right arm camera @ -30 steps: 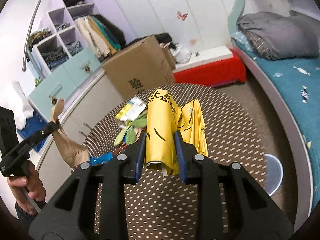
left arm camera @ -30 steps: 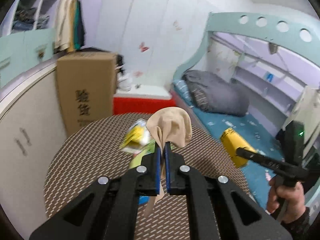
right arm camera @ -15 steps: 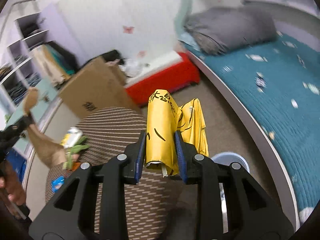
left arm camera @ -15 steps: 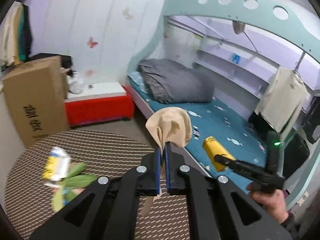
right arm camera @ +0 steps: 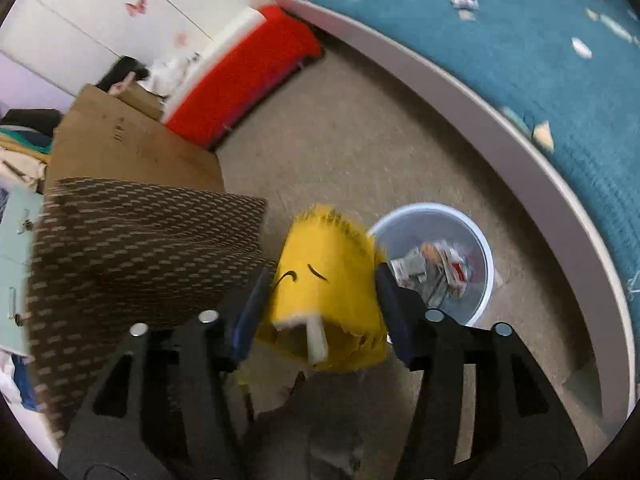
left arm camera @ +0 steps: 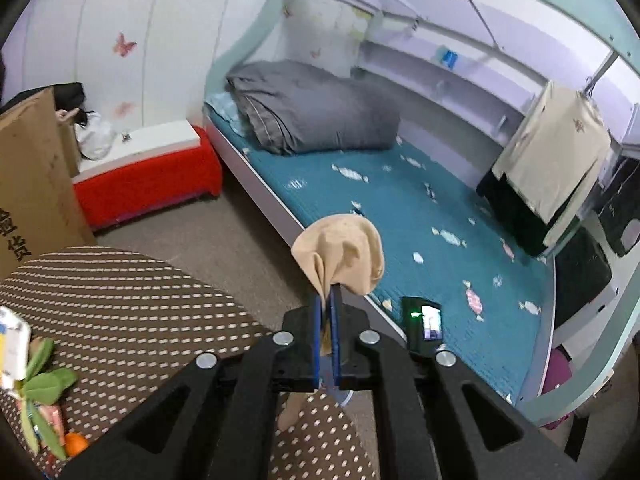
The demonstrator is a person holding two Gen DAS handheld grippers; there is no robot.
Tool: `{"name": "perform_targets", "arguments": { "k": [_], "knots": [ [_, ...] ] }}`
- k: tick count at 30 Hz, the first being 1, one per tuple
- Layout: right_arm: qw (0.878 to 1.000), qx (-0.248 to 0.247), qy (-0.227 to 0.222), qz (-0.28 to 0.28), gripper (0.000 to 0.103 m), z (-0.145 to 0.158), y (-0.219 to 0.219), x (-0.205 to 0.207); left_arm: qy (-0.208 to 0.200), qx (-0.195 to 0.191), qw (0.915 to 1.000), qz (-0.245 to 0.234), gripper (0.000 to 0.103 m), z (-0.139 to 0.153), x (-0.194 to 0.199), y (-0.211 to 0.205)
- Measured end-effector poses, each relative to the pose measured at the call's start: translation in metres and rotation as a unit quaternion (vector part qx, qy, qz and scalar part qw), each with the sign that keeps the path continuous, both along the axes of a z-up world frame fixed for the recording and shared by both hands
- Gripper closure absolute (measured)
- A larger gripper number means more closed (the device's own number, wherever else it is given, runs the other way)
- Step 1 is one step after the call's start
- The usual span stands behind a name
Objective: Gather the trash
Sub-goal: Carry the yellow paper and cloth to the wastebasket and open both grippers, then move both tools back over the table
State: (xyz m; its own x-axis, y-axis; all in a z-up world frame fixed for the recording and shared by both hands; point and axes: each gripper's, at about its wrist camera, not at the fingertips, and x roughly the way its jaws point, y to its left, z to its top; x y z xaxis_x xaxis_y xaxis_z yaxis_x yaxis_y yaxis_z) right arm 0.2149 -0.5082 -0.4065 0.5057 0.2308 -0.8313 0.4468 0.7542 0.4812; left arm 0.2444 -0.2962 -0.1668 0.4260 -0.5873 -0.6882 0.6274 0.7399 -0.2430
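Left gripper [left arm camera: 325,292]: its jaws are pinching shut on a floppy beige fabric sock [left arm camera: 340,256], whose bunched end is standing up above the tips while a tail is hanging below

Table: a round brown tabletop with pale dashes [left arm camera: 132,308] is sitting at the left of the left wrist view, with green leaves and a white-and-yellow wrapper [left arm camera: 36,376] waiting at its edge

Right gripper [right arm camera: 320,292]: its jaws are opening, and a crumpled yellow paper bag with black marks [right arm camera: 324,276] is sitting between them; the pads look to be coming off it, though blur is making contact hard to judge

Bin: a round pale-blue plastic wastebasket [right arm camera: 482,240] is standing on the beige carpet just right of the bag, already holding crumpled paper, with the bed's grey edge curving past on the right

Risk, bag: the bag appears to be hanging over the bin's left rim rather than its centre, so it could be catching the rim or dropping onto the carpet

Risk, sock: the pinch is holding only a thin fold, so a quick swing could be shaking it loose before it is reaching the bin

View difference: only the right wrist view is showing the bin's contents and the bag; only the left wrist view is showing the sock and the leftover table litter
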Motion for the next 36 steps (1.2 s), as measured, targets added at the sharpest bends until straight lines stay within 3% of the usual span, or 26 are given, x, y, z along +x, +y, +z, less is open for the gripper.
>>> {"name": "perform_targets", "arguments": {
  "k": [3, 10, 16, 22, 24, 25, 26, 28, 31, 36],
  "knots": [
    [0.999, 0.014, -0.012, -0.039, 0.025, -0.003, -0.014, -0.013, 0.019, 0.018, 0.9996, -0.013, 0.099, -0.021, 0.009, -0.024],
    [0.994, 0.002, -0.061, -0.095, 0.018, 0.031, -0.037, -0.064, 0.083, 0.073, 0.9926, -0.051, 0.099, -0.081, 0.026, -0.089],
    [0.989, -0.007, -0.085, -0.124, 0.016, 0.053, -0.055, -0.094, 0.13, 0.135, 0.98, -0.067, 0.099, -0.131, 0.043, -0.132],
    [0.986, -0.013, -0.092, -0.138, 0.014, 0.061, -0.065, -0.107, 0.173, 0.197, 0.9606, -0.093, 0.097, -0.171, 0.052, -0.164],
    [0.986, -0.013, -0.09, -0.141, 0.013, 0.062, -0.066, -0.11, 0.184, 0.219, 0.952, -0.11, 0.074, -0.179, 0.052, -0.171],
    [0.986, -0.012, -0.09, -0.142, 0.012, 0.062, -0.066, -0.111, 0.18, 0.23, 0.95, -0.11, 0.032, -0.18, 0.051, -0.173],
    [0.985, -0.011, -0.089, -0.144, 0.011, 0.062, -0.066, -0.112, 0.168, 0.242, 0.9499, -0.104, 0.012, -0.178, 0.048, -0.173],
    [0.985, -0.011, -0.089, -0.146, 0.007, 0.063, -0.066, -0.113, 0.135, 0.248, 0.9542, -0.099, 0.012, -0.17, 0.045, -0.175],
    [0.985, -0.014, -0.089, -0.146, 0.006, 0.069, -0.062, -0.113, 0.125, 0.244, 0.9583, -0.082, 0.012, -0.16, 0.044, -0.166],
    [0.984, -0.045, -0.1, -0.142, 0.006, 0.095, -0.046, -0.114, 0.105, 0.201, 0.9728, -0.046, 0.012, -0.125, 0.039, -0.139]
  ]
}}
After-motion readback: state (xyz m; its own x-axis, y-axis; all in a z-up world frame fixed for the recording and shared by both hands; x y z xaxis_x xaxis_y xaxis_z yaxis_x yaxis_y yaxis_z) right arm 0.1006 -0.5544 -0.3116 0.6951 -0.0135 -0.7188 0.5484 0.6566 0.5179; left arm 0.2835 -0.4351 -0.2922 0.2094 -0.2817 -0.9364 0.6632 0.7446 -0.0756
